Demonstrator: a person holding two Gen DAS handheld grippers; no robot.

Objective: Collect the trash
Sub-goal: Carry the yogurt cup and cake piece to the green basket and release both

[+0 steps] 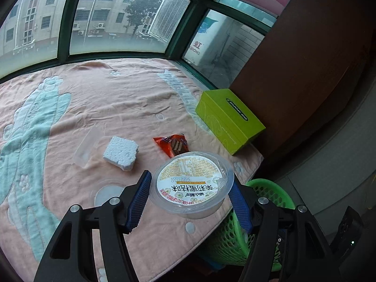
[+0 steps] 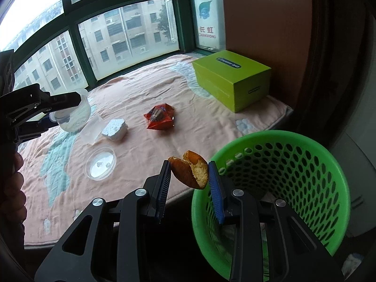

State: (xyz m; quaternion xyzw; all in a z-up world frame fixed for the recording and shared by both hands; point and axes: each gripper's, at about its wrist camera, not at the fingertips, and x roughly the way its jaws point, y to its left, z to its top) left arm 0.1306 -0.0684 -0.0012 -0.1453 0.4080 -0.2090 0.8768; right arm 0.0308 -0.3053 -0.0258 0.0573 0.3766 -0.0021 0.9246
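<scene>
Gripping labelled cup (image 1: 191,185) printed "20261009": left tool (image 1: 190,196); right tool (image 2: 189,176) clamps orange peel (image 2: 190,171); window decal (image 2: 206,35) "CHANGHONG".

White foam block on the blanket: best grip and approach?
Judgement: take the foam block across its two opposite side faces, coming from above. It lies flat on the pink blanket with squarish sides the pads can close on. The clear plastic tray sits tight against one side, so put the fingers on the pair of faces away from the tray. Squeeze lightly; foam crumbles.

Pink blanket-covered bed (image 2: 145,89) bearing green box (image 2: 231,78), red snack wrapper (image 2: 159,117), white foam block (image 2: 115,129), clear lid (image 2: 101,163), clear plastic tray (image 2: 91,130).
</scene>
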